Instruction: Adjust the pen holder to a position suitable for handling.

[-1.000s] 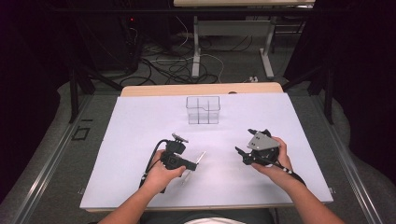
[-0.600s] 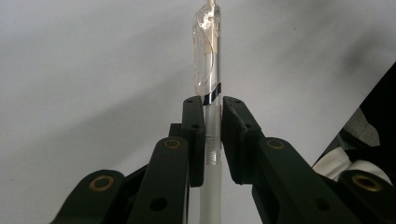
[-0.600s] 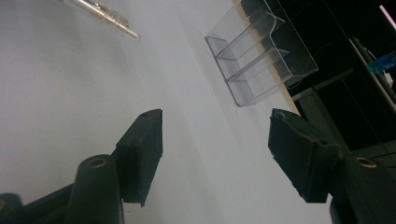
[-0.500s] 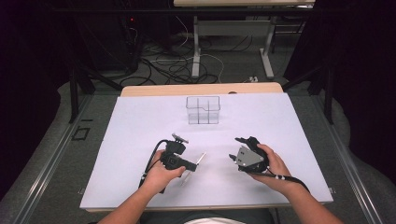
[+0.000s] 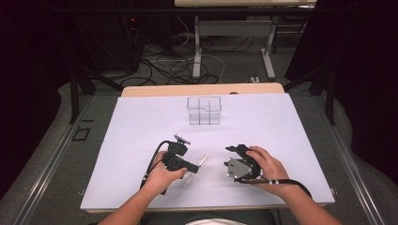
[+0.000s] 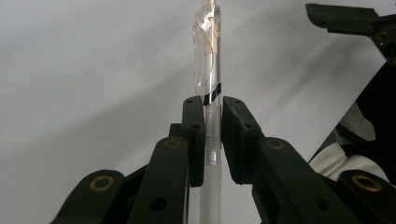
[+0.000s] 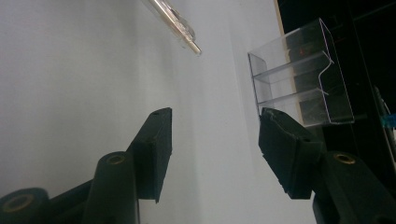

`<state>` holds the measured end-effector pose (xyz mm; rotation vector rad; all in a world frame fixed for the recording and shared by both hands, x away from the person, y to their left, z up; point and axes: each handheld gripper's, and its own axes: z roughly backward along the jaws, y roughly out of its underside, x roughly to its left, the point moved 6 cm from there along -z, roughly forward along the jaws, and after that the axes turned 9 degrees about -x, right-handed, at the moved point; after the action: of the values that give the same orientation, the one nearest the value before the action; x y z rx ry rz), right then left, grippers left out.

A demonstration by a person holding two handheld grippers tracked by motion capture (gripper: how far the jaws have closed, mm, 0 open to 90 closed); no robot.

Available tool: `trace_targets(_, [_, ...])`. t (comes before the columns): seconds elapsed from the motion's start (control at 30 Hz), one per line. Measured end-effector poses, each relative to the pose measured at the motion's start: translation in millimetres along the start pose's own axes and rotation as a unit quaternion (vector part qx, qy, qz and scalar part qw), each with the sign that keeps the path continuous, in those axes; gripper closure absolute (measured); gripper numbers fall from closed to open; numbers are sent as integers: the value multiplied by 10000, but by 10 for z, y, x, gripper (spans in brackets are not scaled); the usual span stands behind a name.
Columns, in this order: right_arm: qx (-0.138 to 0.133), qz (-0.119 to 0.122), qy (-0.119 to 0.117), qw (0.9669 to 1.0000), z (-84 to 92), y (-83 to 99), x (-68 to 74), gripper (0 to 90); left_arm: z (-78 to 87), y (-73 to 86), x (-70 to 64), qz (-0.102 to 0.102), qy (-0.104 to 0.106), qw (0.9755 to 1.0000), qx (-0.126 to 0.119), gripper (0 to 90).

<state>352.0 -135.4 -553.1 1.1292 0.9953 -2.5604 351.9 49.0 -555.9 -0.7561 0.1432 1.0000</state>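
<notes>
Standing beyond the held pen, a clear organizer sits unobstructed.

Clear pen with a thin black band and a milky white lower barrel, black left tool with brass-coloured rivets, black right tool with a grey plate, colourless see-through divided box, pale white surface with a light wood edge.

High overhead view; two close jaw-level views, pen shared.
</notes>
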Motion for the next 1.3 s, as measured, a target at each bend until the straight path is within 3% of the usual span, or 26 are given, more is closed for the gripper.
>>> trace_targets(0.1, [-5, 36, -94, 9999, -16, -28, 47, 477, -4, 3, -10, -29, 18, 10000, 19, 799])
trace_targets(0.13, [-148, -45, -33, 9999, -37, -45, 64, 487, -6, 3, -15, -22, 22, 10000, 12, 799])
trace_targets(0.17, [-155, 26, -114, 9998, -38, -51, 70, 495, -9, 3, -18, -26, 30, 10000, 11, 799])
trace_targets(0.23, [-227, -75, -51, 9997, -51, -72, 100, 515, -12, 3, -15, -68, 44, 10000, 23, 799])
trace_targets(0.37, [-191, 361, -201, 9990, -59, -101, 115, 563, -23, 7, -31, -37, 58, 10000, 39, 799])
trace_targets(0.43, [-289, 531, -136, 9981, -79, -124, 135, 573, -27, 8, -34, -75, 75, 9999, 72, 799])
trace_targets(0.5, [-216, 605, -184, 9978, -84, -136, 175, 578, -39, 10, -45, -89, 93, 9999, 70, 799])
trace_targets(0.7, [-221, 1129, -248, 9931, -121, -184, 235, 597, -60, 23, -76, -126, 127, 9998, 129, 799])
trace_targets(0.77, [-296, 1185, -216, 9923, -132, -202, 251, 609, -69, 27, -73, -205, 150, 9995, 160, 799])
trace_targets(0.8, [-253, 1251, -277, 9914, -127, -205, 254, 613, -77, 32, -88, -137, 141, 9997, 151, 799])
trace_targets(0.93, [-303, 1480, -288, 9881, -133, -232, 266, 620, -87, 37, -112, -182, 159, 9996, 174, 799])
trace_targets(0.97, [-359, 1497, -197, 9879, -137, -241, 278, 626, -89, 38, -116, -193, 161, 9995, 177, 799])
trace_targets(1.0, [-387, 1674, -229, 9849, -140, -248, 274, 632, -92, 39, -120, -201, 168, 9995, 180, 799])
trace_targets(1.1, [-343, 1882, -368, 9808, -148, -257, 303, 640, -98, 43, -128, -233, 198, 9993, 205, 799])
trace_targets(1.13, [-365, 1885, -270, 9810, -148, -258, 315, 644, -98, 42, -128, -260, 219, 9992, 218, 799])
trace_targets(1.2, [-345, 2102, -357, 9764, -155, -266, 318, 647, -98, 41, -137, -275, 234, 9991, 214, 799])
trace_targets(1.3, [-309, 2119, -421, 9759, -162, -263, 342, 653, -97, 43, -160, -237, 249, 9992, 198, 799])
